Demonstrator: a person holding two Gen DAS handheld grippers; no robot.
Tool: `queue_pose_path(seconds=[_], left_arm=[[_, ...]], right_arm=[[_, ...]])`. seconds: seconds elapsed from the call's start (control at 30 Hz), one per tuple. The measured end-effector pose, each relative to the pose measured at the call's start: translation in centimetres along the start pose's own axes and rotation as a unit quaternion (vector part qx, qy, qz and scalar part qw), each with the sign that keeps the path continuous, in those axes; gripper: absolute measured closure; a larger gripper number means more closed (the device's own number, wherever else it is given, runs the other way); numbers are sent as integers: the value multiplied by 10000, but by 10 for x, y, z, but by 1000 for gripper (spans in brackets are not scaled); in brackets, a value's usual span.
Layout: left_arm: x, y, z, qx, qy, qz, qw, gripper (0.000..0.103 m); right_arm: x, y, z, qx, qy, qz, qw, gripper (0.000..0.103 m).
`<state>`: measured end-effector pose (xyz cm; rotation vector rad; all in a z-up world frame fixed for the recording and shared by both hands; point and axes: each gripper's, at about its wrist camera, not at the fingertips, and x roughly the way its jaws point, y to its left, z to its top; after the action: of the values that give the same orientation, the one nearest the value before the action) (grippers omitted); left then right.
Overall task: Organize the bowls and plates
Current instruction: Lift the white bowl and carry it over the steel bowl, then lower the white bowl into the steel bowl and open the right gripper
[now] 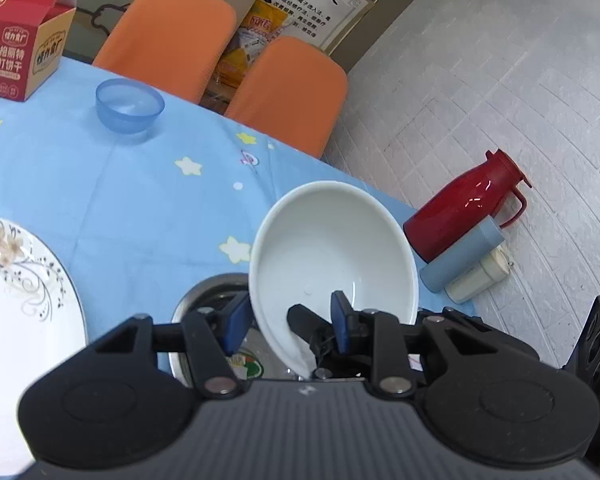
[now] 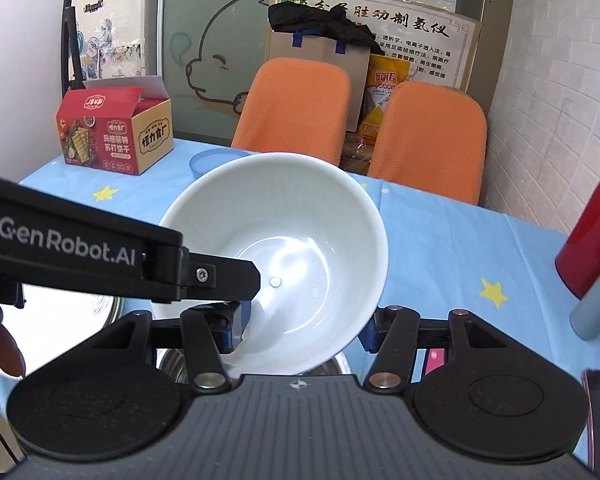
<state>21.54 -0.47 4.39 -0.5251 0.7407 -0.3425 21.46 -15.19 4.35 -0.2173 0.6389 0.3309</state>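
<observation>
White bowl held tilted above the blue tablecloth, pinched by its rim.

The left gripper (image 1: 290,318) is clamped on the near rim of the white bowl (image 1: 332,236), one finger inside, one outside. The right gripper (image 2: 304,326) stands wide, its pads flanking the bowl's lower wall; contact is unclear. Beyond, a blue bowl (image 1: 129,105) sits on the table (image 1: 140,200); a floral plate (image 1: 24,292) lies left.
</observation>
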Motion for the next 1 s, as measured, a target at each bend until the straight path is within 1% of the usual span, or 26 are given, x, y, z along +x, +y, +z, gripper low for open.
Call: queue_pose_path(seconds=[0.2, 0.3, 0.63, 0.77, 0.8, 0.83, 0.9, 0.93, 1.0], left_arm=[[8, 2, -25, 43, 234, 94, 9997, 75], [13, 6, -32, 8, 336, 163, 9993, 75], [33, 21, -36, -94, 580, 368, 9976, 74], [36, 24, -37, -43, 595, 350, 9976, 72], [36, 23, -36, -45, 599, 327, 9977, 65], [35, 23, -35, -36, 581, 281, 9979, 50], [31, 19, -33, 27, 458, 283, 9985, 37], [28, 17, -32, 83, 376, 325, 9987, 34], [24, 14, -29, 232, 280, 307, 9989, 33]], right_arm=[[-2, 4, -27, 85, 148, 34, 9998, 4], [3, 5, -38, 101, 239, 97, 9996, 4], [25, 3, -58, 269, 434, 438, 9977, 4], [29, 2, -63, 296, 438, 503, 9973, 6], [29, 2, -63, 309, 421, 514, 9973, 6], [28, 1, -63, 336, 408, 537, 9972, 5], [27, -1, -63, 404, 377, 576, 9968, 4], [26, -3, -63, 440, 346, 574, 9968, 4], [22, -5, -63, 502, 263, 559, 9968, 0]])
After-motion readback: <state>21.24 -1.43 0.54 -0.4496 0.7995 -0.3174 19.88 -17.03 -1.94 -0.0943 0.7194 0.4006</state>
